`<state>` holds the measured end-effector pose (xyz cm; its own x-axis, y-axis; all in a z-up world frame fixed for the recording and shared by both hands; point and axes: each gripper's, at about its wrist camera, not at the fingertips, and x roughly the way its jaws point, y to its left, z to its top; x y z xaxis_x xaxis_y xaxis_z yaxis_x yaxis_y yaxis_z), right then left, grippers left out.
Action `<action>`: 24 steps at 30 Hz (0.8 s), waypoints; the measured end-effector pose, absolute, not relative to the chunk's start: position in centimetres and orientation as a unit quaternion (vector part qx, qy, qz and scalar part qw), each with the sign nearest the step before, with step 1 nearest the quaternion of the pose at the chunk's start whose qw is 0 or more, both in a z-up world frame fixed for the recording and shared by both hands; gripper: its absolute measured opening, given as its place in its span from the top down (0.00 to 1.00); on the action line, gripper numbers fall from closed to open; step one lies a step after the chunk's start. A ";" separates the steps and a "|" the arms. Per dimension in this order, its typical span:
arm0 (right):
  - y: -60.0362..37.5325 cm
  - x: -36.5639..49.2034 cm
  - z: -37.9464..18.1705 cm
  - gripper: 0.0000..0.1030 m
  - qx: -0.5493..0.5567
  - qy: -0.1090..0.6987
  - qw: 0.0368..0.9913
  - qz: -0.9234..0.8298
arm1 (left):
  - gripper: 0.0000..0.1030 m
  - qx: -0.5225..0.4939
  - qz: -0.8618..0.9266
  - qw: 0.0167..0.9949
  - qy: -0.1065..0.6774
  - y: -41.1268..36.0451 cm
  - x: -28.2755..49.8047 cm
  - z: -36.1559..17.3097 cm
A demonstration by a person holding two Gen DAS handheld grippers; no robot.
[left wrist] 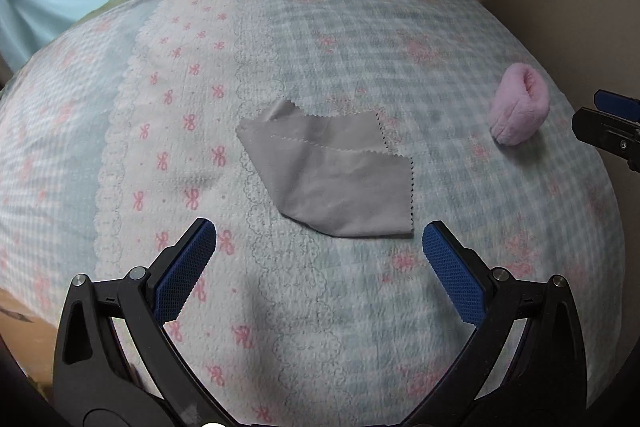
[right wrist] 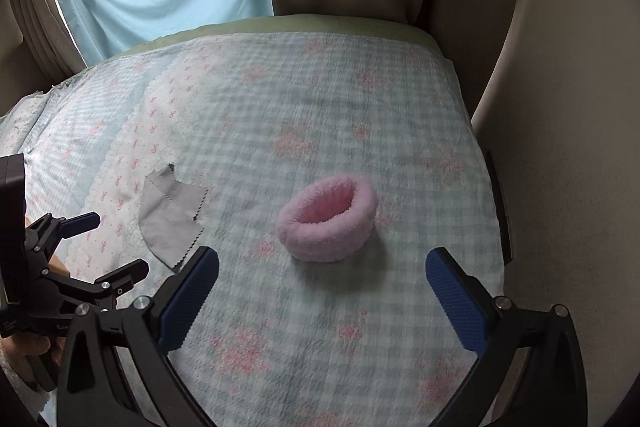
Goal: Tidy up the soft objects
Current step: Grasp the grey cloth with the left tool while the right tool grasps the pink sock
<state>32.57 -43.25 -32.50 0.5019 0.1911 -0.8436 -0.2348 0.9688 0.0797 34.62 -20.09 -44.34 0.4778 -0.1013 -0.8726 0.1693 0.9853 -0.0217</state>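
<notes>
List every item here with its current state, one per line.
Grey cloth: folded unevenly, lying flat on the bedspread, untouched.
Pink fluffy band: resting on the bedspread, opening up, untouched.
Left hand-held gripper: open, empty, facing the cloth.
Right hand-held gripper: open, empty, facing the band.
Bedspread: spread flat.

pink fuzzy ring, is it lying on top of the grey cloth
No, the pink fuzzy ring sits on the quilt apart from the grey cloth, with bare quilt between them.

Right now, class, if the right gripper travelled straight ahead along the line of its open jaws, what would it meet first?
The right gripper would probably first meet the fluffy pink fabric ring, lying on the checked blue floral bedspread just beyond its open jaws, though depth is uncertain.
</notes>
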 end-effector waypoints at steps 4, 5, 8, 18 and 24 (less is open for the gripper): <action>-43.7 34.4 -35.7 0.01 -0.020 0.490 0.862 0.128 | 0.00 0.045 -0.081 0.855 0.510 -20.5 36.6 -46.8; -43.6 34.9 -36.3 0.06 -0.021 0.491 0.861 0.131 | 0.00 0.040 -0.086 0.855 0.510 -20.4 37.0 -47.2; -43.4 36.1 -38.1 0.19 -0.023 0.493 0.858 0.142 | 0.00 0.038 -0.097 0.863 0.494 -20.5 37.7 -47.4; -42.9 38.5 -40.2 0.54 -0.017 0.491 0.858 0.149 | 0.36 0.043 -0.125 0.866 0.483 -21.2 39.3 -46.7; -42.6 38.4 -39.9 0.66 -0.007 0.487 0.861 0.143 | 0.84 0.010 -0.121 0.863 0.491 -20.9 38.7 -45.7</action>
<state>38.38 -42.63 -39.89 0.4843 0.2390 -0.8416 -0.2533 0.9591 0.1266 38.72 -20.92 -45.73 0.4881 -0.1998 -0.8496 0.2187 0.9704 -0.1026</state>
